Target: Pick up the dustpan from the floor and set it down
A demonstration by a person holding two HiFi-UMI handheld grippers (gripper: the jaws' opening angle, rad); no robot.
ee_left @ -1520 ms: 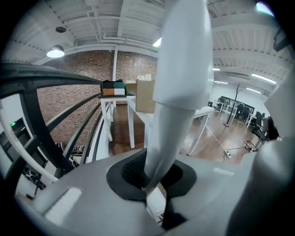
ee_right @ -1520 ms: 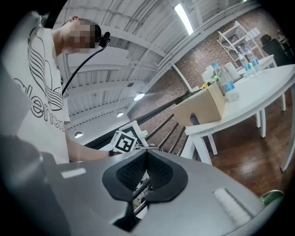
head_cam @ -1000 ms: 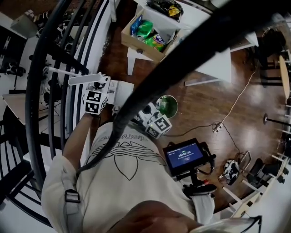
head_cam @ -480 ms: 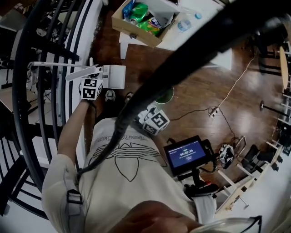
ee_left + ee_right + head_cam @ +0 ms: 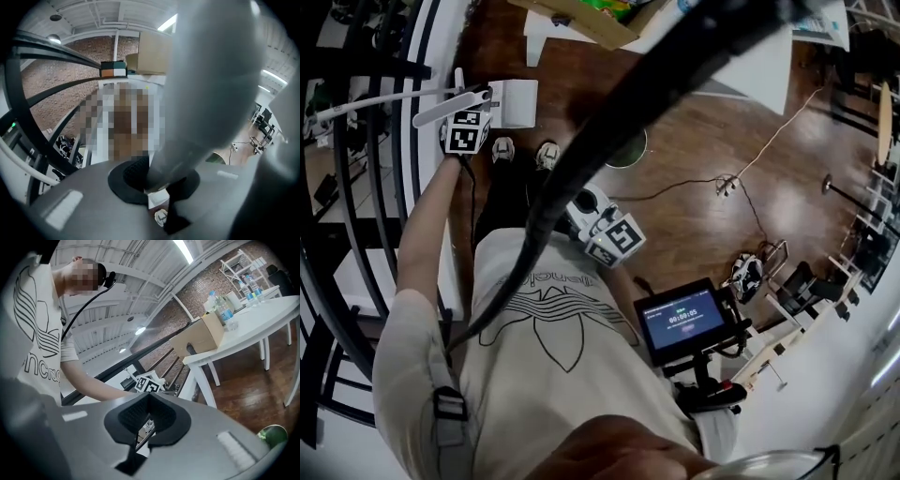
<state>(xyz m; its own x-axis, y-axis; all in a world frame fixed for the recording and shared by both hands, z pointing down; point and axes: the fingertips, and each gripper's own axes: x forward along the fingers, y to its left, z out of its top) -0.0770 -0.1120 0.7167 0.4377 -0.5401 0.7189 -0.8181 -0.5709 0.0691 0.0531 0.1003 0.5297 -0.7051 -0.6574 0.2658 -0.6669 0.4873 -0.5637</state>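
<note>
The dustpan (image 5: 514,103) is white with a long grey handle (image 5: 442,109). It hangs just over the dark wood floor in front of the person's shoes (image 5: 502,148) in the head view. My left gripper (image 5: 476,103) is shut on the handle, which in the left gripper view rises as a thick grey bar (image 5: 211,84) out of the left gripper (image 5: 158,187). My right gripper (image 5: 581,201) is held at the person's waist, apart from the dustpan. In the right gripper view the right gripper (image 5: 145,427) has its jaws together with nothing between them.
Black stair railings (image 5: 356,178) curve down the left side. A green bucket (image 5: 630,152) stands on the floor ahead, partly behind a thick black bar (image 5: 609,112). A white table (image 5: 243,329) bears a cardboard box (image 5: 201,336) and bottles. Cables (image 5: 750,155) lie at the right.
The left gripper has sunk toward the floor with the dustpan, up and left in the picture. The right gripper has drifted slightly. Both grips are as before.
</note>
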